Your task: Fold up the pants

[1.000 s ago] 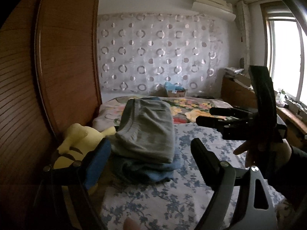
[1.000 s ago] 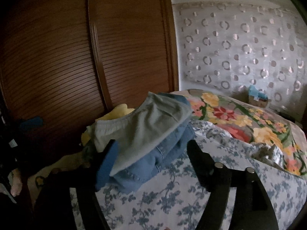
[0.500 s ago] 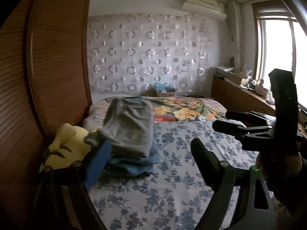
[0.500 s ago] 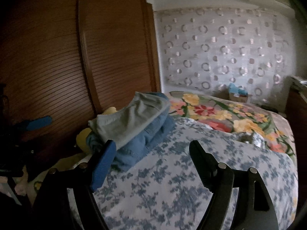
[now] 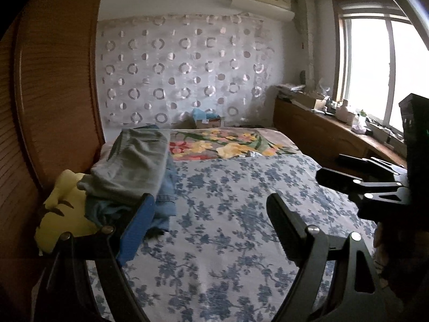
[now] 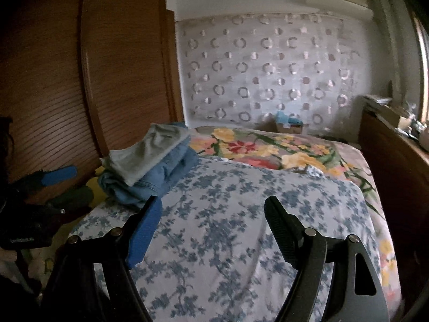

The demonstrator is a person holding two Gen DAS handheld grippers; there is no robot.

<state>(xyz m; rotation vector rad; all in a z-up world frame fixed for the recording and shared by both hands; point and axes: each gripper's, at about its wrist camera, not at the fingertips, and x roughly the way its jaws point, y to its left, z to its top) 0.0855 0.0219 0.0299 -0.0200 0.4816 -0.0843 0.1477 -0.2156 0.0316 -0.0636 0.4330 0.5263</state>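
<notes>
Two grippers are held above the bed (image 5: 228, 241), both with fingers spread apart and holding nothing. The left gripper (image 5: 211, 222) and the right gripper (image 6: 213, 222) each point toward the far wall. The grey pants (image 6: 150, 153) lie folded on top of a folded pair of blue jeans (image 6: 161, 177), forming a stack at the left edge of the blue floral sheet (image 6: 228, 228), beside the wooden wardrobe (image 6: 93, 80). A yellow plush toy (image 5: 61, 214) sits against the stack. A floral blanket (image 5: 228, 145) covers the far end of the bed.
</notes>
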